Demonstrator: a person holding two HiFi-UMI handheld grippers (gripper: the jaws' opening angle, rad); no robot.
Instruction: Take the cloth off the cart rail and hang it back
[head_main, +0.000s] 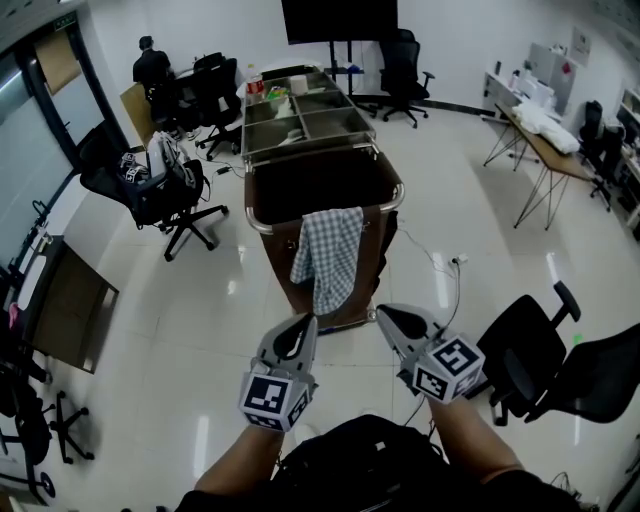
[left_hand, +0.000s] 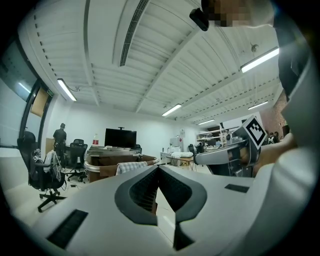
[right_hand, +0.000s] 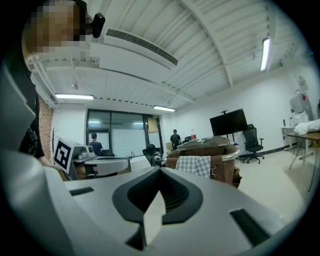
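The blue-and-white checked cloth (head_main: 330, 255) is draped over the brown cart's chrome rail (head_main: 258, 226), and the left gripper (head_main: 305, 322) and right gripper (head_main: 385, 312) are held short of it with jaws pressed together and empty, so the approach is judged pending: the jaws must be spread, then closed on the cloth.

No legible text or labels anywhere.
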